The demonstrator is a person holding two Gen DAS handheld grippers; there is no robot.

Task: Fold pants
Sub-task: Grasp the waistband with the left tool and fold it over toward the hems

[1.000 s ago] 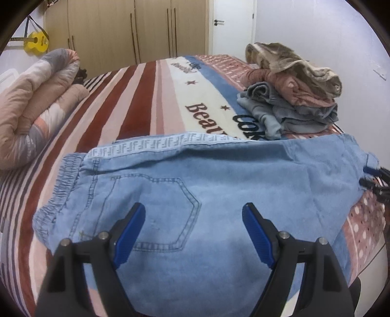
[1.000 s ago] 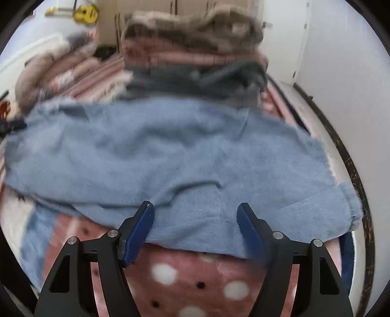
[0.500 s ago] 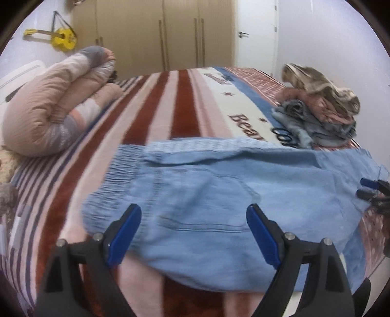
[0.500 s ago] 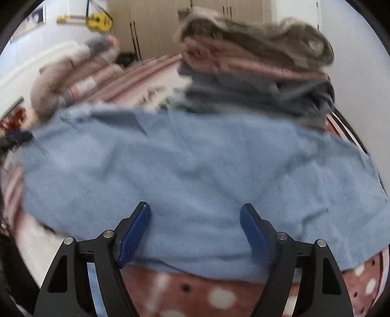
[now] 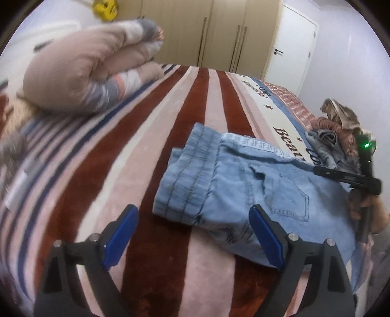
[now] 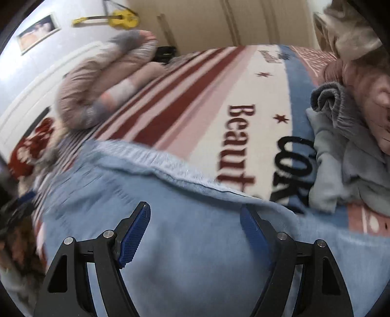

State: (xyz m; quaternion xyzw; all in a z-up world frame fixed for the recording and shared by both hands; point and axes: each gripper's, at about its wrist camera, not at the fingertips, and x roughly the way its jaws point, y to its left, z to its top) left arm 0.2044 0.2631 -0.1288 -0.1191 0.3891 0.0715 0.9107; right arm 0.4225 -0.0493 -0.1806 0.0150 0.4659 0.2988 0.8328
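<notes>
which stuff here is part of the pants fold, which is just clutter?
In the job:
- denim pants, lying folded on the striped blanket
- left claw, open, empty
- right claw, open, over the denim

Just lying about:
- pile of clothes
- rolled duvet
- yellow guitar on the wall
- wardrobe

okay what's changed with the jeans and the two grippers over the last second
The left gripper swung off the light blue jeans toward their elastic waistband end; its open jaws now stand over the striped blanket at the waist corner. The right gripper shifted along the jeans toward their far edge by the blanket lettering. Neither took hold of anything. The jeans stayed flat, and the clothes pile kept its place.
</notes>
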